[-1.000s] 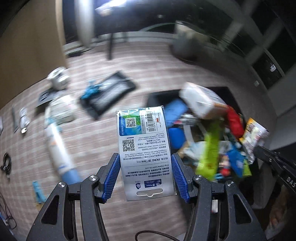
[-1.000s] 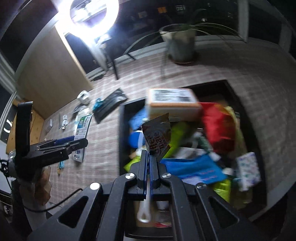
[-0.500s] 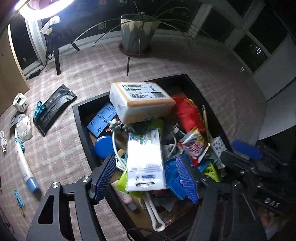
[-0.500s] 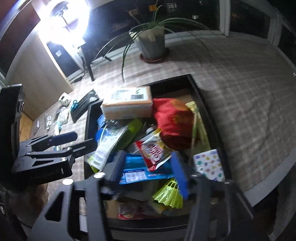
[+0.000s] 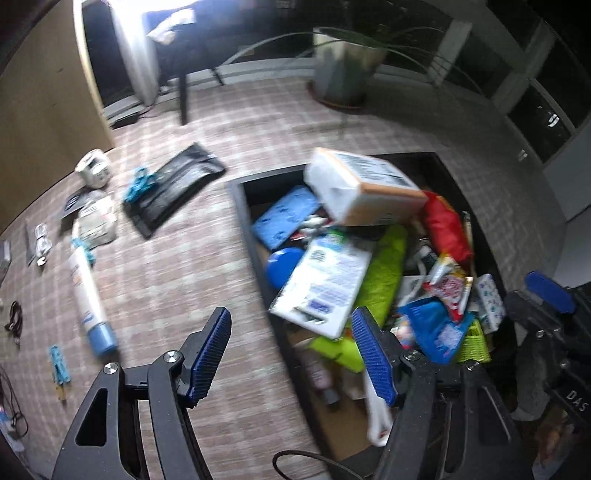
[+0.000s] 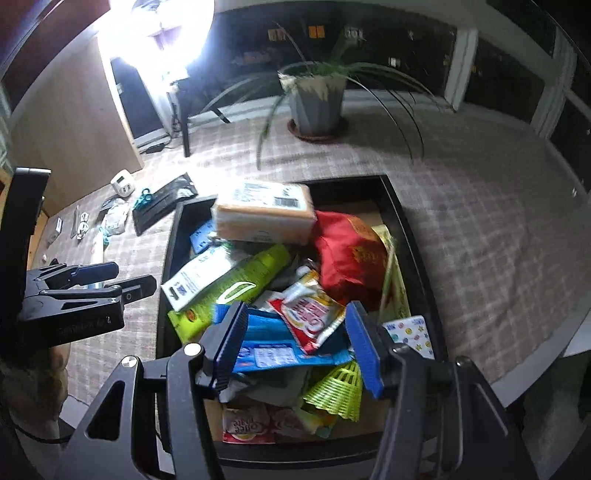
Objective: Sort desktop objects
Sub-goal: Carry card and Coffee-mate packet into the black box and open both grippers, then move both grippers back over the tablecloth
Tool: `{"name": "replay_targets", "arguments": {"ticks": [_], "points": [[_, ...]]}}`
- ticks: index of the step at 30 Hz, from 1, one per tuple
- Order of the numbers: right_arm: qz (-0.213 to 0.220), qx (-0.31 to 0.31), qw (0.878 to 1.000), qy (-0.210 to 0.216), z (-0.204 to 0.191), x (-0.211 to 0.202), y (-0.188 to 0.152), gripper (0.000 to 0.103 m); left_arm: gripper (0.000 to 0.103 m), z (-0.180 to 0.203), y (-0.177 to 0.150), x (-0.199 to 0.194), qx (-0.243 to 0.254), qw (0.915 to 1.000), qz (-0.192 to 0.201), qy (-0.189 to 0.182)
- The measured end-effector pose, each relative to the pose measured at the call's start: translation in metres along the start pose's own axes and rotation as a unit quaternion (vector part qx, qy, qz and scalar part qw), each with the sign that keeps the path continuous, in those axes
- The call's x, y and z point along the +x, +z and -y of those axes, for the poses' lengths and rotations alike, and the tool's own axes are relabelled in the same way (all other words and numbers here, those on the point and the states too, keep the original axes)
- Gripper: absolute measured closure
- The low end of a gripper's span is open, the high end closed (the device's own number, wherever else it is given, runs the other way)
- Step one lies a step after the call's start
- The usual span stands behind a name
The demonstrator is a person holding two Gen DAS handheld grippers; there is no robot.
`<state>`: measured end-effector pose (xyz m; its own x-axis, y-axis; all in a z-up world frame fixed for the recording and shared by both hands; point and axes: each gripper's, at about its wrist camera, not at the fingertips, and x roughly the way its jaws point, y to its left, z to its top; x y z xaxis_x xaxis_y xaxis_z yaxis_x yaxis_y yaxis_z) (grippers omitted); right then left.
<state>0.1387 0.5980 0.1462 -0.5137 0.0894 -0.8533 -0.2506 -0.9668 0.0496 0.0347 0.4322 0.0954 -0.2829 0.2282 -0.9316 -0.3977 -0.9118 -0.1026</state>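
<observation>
Both claws gape with nothing between their blue pads. The left claw (image 5: 291,354) hangs over the black box's (image 5: 243,206) edge, the right claw (image 6: 295,343) over its heaped packets. A white card pack (image 5: 325,284) lies on that heap.

A: Where's the light from?
B: One lamp (image 6: 159,33) at upper left, blown out to white glare; the windows (image 6: 517,74) behind are black.
A: Sharpness?
B: Left wrist view smears with motion blur; both bend strongly at the edges, corners dark.
</observation>
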Motion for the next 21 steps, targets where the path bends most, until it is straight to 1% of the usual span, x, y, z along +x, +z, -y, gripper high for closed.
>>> {"name": "replay_targets", "arguments": {"ticks": [4,7,11,18,21], "points": [[0.023,-0.03,0.999,-0.002,-0.03,-0.01,0.0,0.049,0.037,-0.024,-0.011,-0.005,-0.015,0.9998,0.003,0.017],[0.037,-0.043,0.998,0.007,-0.051,-0.016,0.002,0.048,0.037,-0.045,-0.02,-0.01,-0.033,0.9992,0.004,0.021],[0.042,-0.064,0.997,0.023,-0.081,-0.018,0.004,0.044,0.037,-0.074,-0.033,-0.019,-0.054,0.9981,0.007,0.028],[0.044,-0.092,0.994,0.042,-0.13,-0.015,0.005,0.044,0.037,-0.116,-0.055,-0.03,-0.083,0.9959,0.01,0.035],[0.043,-0.102,0.993,0.046,-0.148,-0.011,0.004,0.044,0.037,-0.139,-0.062,-0.033,-0.103,0.994,0.011,0.037]]}}
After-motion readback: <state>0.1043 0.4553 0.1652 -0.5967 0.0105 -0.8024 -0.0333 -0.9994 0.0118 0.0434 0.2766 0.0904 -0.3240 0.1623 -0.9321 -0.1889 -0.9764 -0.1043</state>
